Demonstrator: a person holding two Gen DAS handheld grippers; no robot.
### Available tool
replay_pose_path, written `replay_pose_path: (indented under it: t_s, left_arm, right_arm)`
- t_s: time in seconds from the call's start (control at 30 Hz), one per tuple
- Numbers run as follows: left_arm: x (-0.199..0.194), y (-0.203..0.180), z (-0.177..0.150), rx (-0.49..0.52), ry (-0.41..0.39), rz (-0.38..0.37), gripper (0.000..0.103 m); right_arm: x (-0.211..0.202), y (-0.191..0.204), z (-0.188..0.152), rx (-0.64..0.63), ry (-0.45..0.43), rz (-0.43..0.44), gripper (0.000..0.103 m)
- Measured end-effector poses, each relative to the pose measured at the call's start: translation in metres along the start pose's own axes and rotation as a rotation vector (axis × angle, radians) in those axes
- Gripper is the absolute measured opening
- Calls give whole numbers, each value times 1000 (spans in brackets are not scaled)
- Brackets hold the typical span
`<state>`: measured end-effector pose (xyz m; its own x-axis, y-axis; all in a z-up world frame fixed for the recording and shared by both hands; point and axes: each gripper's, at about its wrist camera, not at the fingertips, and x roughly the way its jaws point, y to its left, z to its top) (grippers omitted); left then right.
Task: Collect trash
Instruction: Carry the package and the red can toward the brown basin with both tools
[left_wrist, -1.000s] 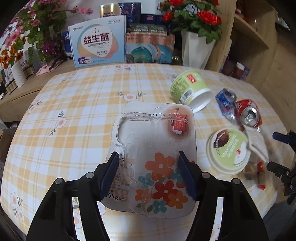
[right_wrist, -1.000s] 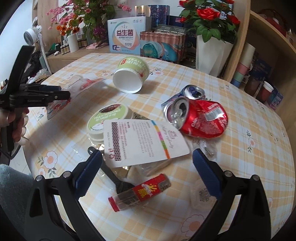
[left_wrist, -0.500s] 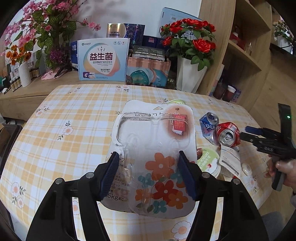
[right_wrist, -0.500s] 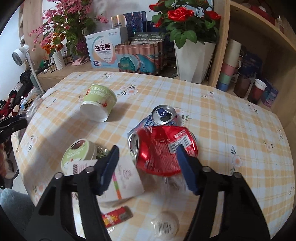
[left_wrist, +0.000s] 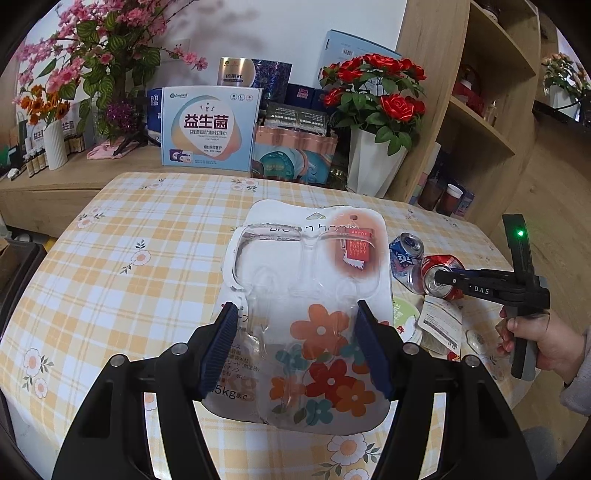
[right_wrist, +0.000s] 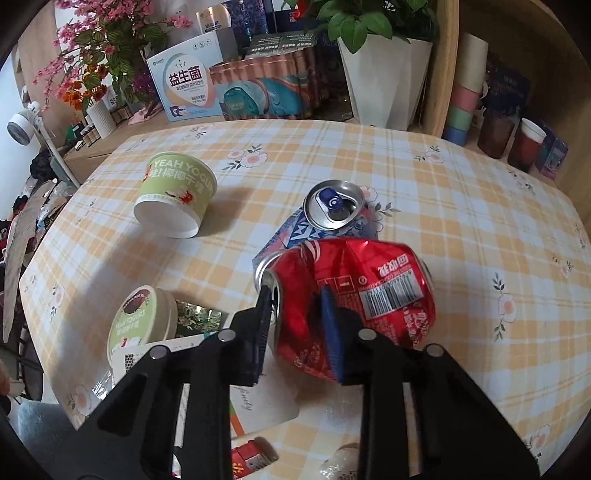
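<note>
Since the earlier frame, right gripper (right_wrist: 295, 328) jaws have been closing onto the crushed red aluminium can (right_wrist: 354, 295); left gripper (left_wrist: 295, 347) grips the clear flowered blister pack (left_wrist: 306, 314). Confirm a firm pinch before lifting.

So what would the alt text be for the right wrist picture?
The right gripper, its jaws just closing, pinches the rim end of a crushed red can on a checked tablecloth. A blue can lies behind, a green yogurt cup further left.
</note>
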<state>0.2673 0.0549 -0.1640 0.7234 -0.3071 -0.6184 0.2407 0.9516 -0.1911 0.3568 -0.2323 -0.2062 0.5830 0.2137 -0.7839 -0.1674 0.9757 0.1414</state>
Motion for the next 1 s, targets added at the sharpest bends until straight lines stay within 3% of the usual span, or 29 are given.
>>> replay_pose_path:
  t_s: [0.5,1.0]
  left_arm:
    - [-52,-28,5,27,-72,-23,63]
    - [-138,-57,-13,21,-100,-30,63]
  right_arm:
    - [-83,17,0,-60,-169,10,28]
    - [-212,53,-54,-114,-322,93,28]
